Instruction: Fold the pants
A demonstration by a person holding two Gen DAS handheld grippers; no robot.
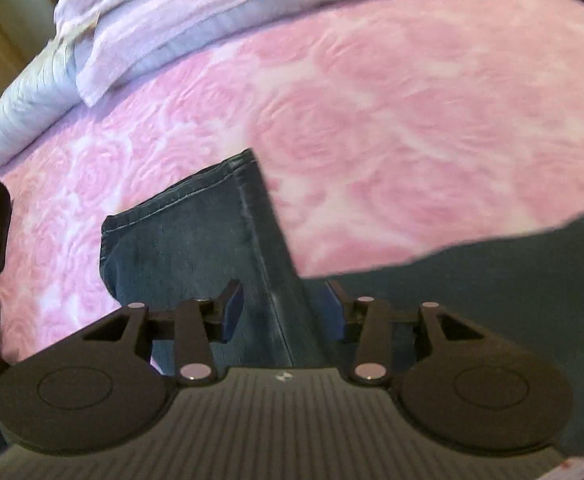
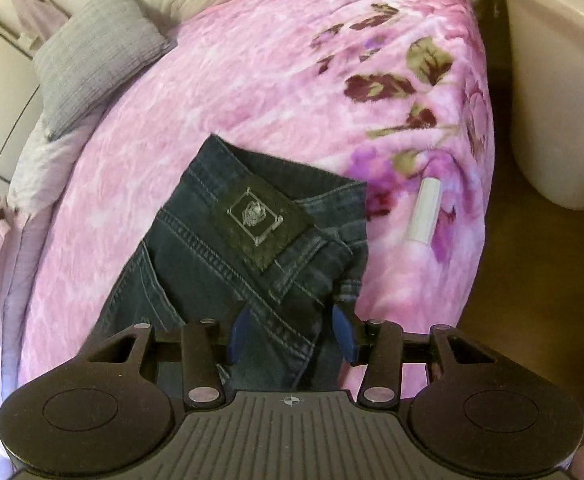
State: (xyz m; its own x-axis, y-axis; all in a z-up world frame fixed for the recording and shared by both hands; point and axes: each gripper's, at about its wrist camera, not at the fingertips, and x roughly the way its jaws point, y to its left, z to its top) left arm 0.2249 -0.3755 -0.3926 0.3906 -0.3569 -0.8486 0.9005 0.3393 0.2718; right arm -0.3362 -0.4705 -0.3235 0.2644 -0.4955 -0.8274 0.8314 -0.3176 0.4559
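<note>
Dark blue jeans [image 2: 196,264] lie on a pink floral blanket [image 2: 252,80]. In the right wrist view the waistband, with its black leather patch [image 2: 258,220], runs forward from my right gripper [image 2: 290,332], whose blue pads are shut on bunched denim below the belt loops. In the left wrist view a leg of the jeans [image 1: 180,240] with its stitched hem [image 1: 196,184] points away from me. My left gripper [image 1: 283,308] is shut on that leg along its side seam. More dark, blurred fabric [image 1: 491,300] fills the lower right of that view.
A grey pillow [image 2: 92,68] and pale lilac bedding [image 1: 152,20] sit at the head of the bed. A small white tube [image 2: 423,212] lies on the blanket right of the jeans. White furniture [image 2: 551,80] and brown floor [image 2: 511,280] border the bed's right edge.
</note>
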